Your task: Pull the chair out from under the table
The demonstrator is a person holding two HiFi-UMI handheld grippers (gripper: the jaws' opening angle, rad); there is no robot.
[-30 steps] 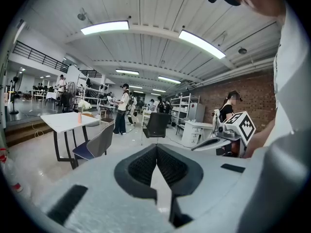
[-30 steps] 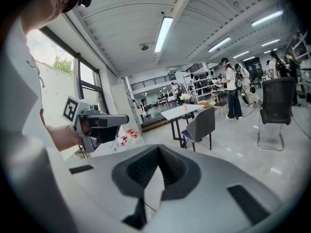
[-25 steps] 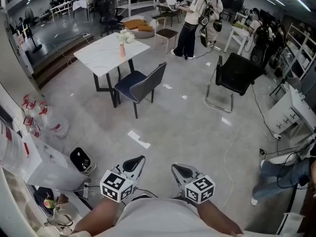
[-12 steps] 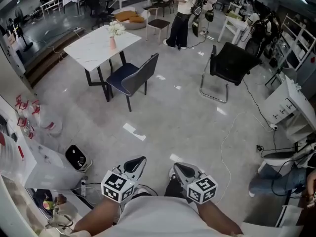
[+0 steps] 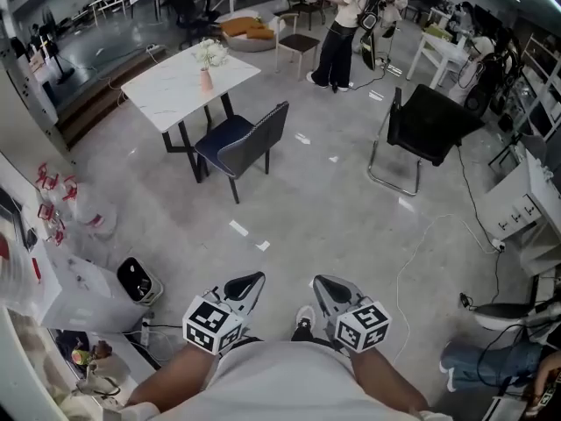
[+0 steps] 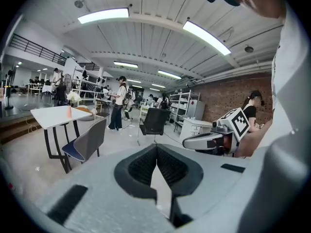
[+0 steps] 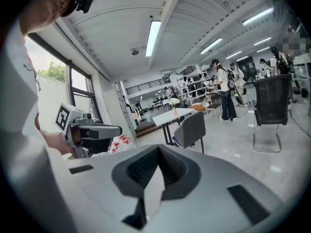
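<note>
A grey chair [image 5: 247, 144] with a dark blue seat is tucked partly under a white table [image 5: 180, 82] far ahead, at the upper left of the head view. The chair [image 6: 86, 142] and table [image 6: 53, 115] also show at the left of the left gripper view. In the right gripper view the chair [image 7: 191, 128] and table [image 7: 171, 115] stand at centre. My left gripper [image 5: 248, 281] and right gripper [image 5: 325, 284] are held close to my body, side by side, both shut and empty, well short of the chair.
A pink vase with white flowers [image 5: 207, 61] stands on the table. A black office chair [image 5: 423, 127] is at the right. People [image 5: 341, 24] stand beyond the table. A cable [image 5: 412, 261] trails on the floor at right, and a white cabinet [image 5: 74, 292] and small black bin [image 5: 140, 280] stand at left.
The view has shifted forward across the floor towards the chair and table. Both grippers stay shut and low in front of me.
</note>
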